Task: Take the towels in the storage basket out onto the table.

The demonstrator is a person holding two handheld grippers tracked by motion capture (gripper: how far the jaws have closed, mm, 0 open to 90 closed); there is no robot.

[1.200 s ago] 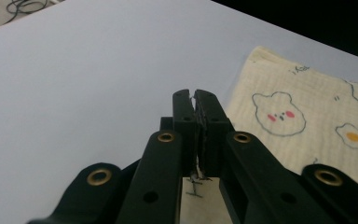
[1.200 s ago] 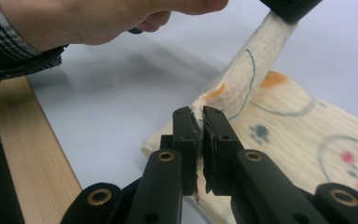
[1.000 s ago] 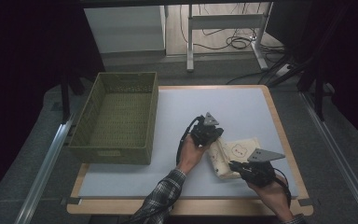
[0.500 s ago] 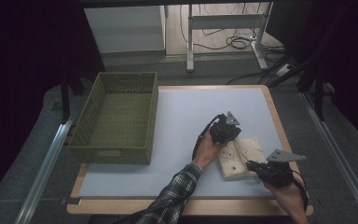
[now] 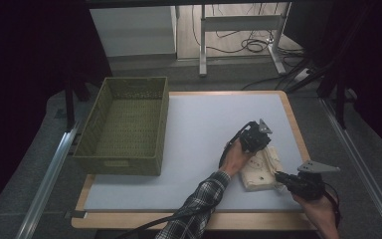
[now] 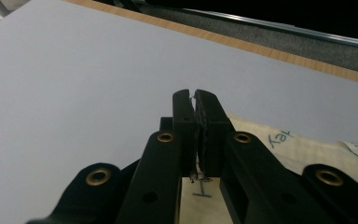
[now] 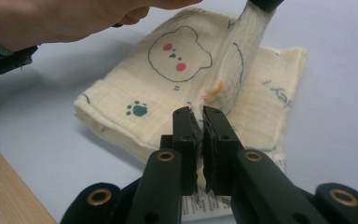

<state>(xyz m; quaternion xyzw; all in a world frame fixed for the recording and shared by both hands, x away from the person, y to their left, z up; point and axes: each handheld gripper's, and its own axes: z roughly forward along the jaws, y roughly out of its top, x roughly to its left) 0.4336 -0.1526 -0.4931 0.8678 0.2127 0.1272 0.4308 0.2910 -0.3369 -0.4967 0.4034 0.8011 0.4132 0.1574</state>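
Cloth: cream muslin printed with a bear face and paw, lying folded on the right part of the bench, near the front edge; one strip of a layer lifted clear of the rest, drawn taut between the two claws.
Care label: white printed tag at the near edge of the cloth, just under the right claw.
Right claw: jaws pinched on the lower end of the raised strip; held low at the front corner, probably to anchor that end while the other is drawn away.
Left claw: jaws pressed together, a thread of fabric showing between them; gripping the far end of the strip above the cloth's rear edge, seemingly to pull the layer open or fold it over.
Left hand: wrapped round the claw handle, resting over the cloth's left side; plaid sleeve behind.
Bench: pale sheet with wooden border, bare around the cloth.
Basket: olive woven bin, empty, at the left of the bench, well apart from the cloth; likely the destination once folding is finished.
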